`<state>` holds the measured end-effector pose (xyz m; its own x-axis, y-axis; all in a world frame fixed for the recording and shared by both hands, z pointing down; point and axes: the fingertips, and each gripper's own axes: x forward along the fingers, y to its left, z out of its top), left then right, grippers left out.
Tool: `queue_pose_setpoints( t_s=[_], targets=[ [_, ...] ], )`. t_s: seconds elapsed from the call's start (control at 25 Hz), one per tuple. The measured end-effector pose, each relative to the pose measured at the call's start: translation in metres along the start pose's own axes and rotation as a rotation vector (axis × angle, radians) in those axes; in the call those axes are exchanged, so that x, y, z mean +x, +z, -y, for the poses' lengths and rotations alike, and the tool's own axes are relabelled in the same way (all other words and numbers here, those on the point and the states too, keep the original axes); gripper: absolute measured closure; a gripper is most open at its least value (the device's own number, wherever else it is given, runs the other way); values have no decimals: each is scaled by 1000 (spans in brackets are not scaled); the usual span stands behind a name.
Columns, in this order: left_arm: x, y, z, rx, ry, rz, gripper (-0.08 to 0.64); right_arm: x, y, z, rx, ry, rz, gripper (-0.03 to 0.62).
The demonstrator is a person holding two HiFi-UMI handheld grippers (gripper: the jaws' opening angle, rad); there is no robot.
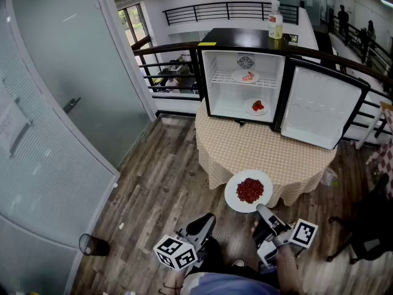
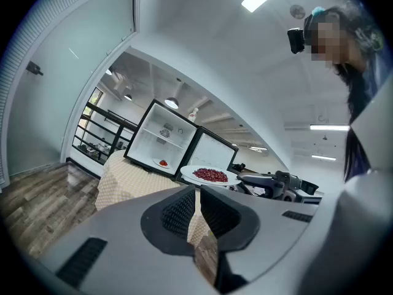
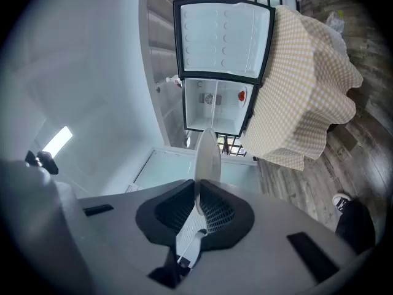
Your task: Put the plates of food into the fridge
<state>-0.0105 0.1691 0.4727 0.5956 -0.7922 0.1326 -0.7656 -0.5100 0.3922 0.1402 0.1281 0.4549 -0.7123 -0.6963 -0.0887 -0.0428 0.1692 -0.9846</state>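
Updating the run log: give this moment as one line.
right tool: shut on red-food plate | left tool: shut, empty | fridge: door open, two plates inside

I can read no word, number or brand anywhere. The cube (image 1: 176,252) on my left gripper (image 1: 206,221), at seven o'clock in the head view, and the cube (image 1: 304,233) on my right gripper (image 1: 263,211), at five o'clock, bear black-and-white square markers, which are patterns and not letters. The bottle (image 1: 276,22) on top of the mini fridge (image 1: 239,37), at one o'clock, has a label too small to read. A yellow strip (image 1: 207,43) on the fridge's top edge, at twelve o'clock, shows no legible print. A pale sheet (image 1: 11,125) on the frosted glass door (image 1: 80,72), at nine o'clock, is also unreadable.
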Motion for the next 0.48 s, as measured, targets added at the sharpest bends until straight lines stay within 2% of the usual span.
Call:
queue_pose_setpoints(
  t_s=[0.16, 0.2, 0.28, 0.4, 0.48],
  targets=[
    [1, -8, 14, 35, -17, -43, 535, -12, -3, -6, -10, 15, -1, 557],
    [2, -12, 18, 20, -33, -59, 498, -15, -4, -8, -11, 19, 0, 557],
    [4, -16, 27, -41, -83, -70, 354, -20, -6, -10, -15, 24, 0, 557],
    [3, -10, 36, -148, -138, -16, 330, -24, -8, -13, -15, 28, -2, 557],
    [4, -7, 38, -174, -146, 5, 328, -26, -8, -14, -15, 30, -1, 557]
  ],
)
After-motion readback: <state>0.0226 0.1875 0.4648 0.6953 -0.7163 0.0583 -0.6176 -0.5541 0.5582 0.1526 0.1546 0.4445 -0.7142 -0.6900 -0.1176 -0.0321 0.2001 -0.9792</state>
